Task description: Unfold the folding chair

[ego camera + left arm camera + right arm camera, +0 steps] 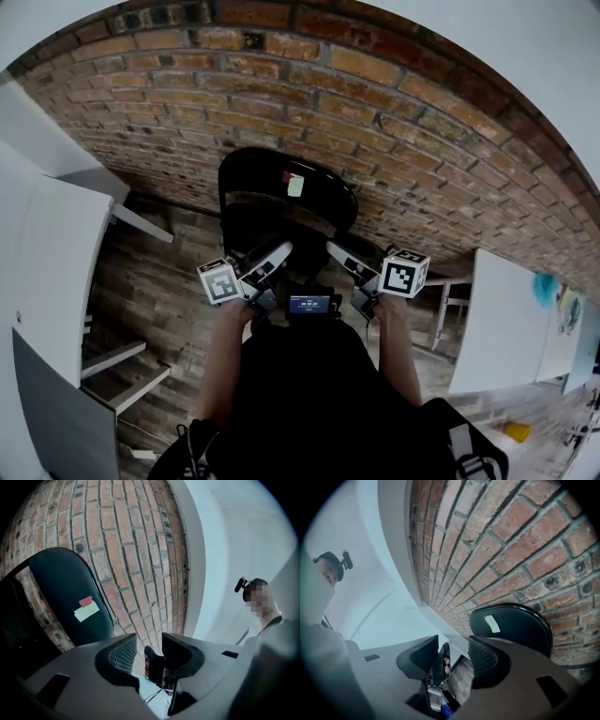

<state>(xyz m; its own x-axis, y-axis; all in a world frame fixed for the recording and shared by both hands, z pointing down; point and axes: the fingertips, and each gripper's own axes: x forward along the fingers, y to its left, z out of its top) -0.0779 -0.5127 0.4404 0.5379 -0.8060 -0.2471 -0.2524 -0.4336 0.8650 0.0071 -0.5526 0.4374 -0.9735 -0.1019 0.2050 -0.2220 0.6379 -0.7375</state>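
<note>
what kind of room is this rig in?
Probably an indoor studio or loft-style office. It has a bare brick wall, a wood plank floor and white tables at both sides. A black folding chair stands by the wall.

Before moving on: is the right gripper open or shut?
Open: the right gripper jaws stand apart, with nothing gripped between them.

Soft, even light covers the red brick wall beyond the left gripper and right gripper. The glossy black plastic folding chair ahead of them reads nearly featureless. Fisheye distortion bends the brick courses, the gripper views have black corners, and the right one is tinted cyan.
</note>
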